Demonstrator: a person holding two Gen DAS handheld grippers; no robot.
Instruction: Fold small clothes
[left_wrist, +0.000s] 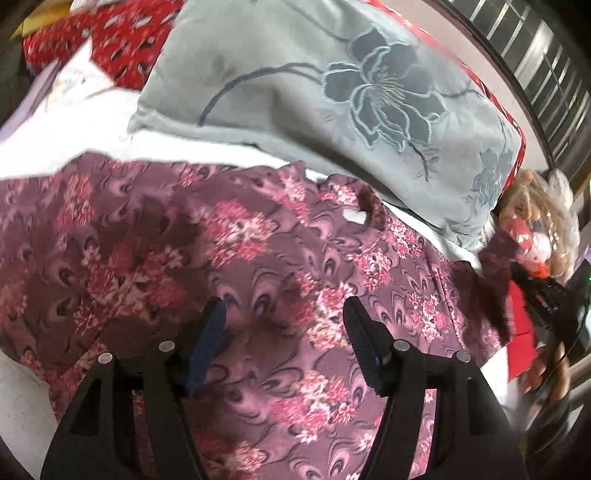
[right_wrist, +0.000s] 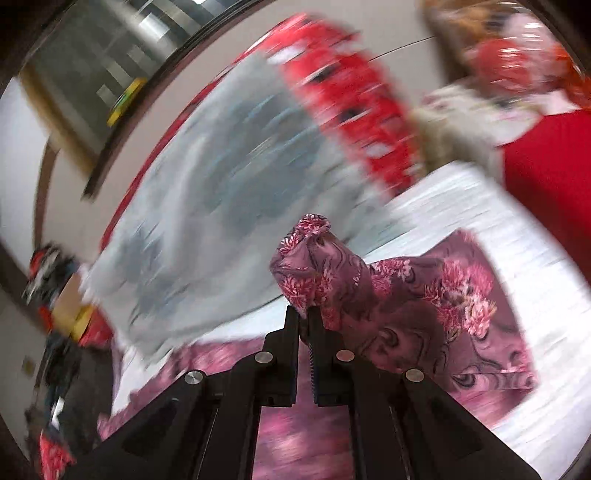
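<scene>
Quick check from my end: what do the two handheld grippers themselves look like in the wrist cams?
Both match: the left gripper and right gripper are matte black plastic, each with two angular fingers, triangular cut-outs in the bases and round silver pins at the joints. The inner pads are ribbed, dark blue-black. No cables, markings or sleeves show.

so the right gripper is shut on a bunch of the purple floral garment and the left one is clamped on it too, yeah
Not quite. The right gripper is shut on a bunch of the purple floral garment, but the left gripper is not clamped on it. The left wrist view shows its jaws standing apart above the spread fabric, with nothing pinched between them.
</scene>
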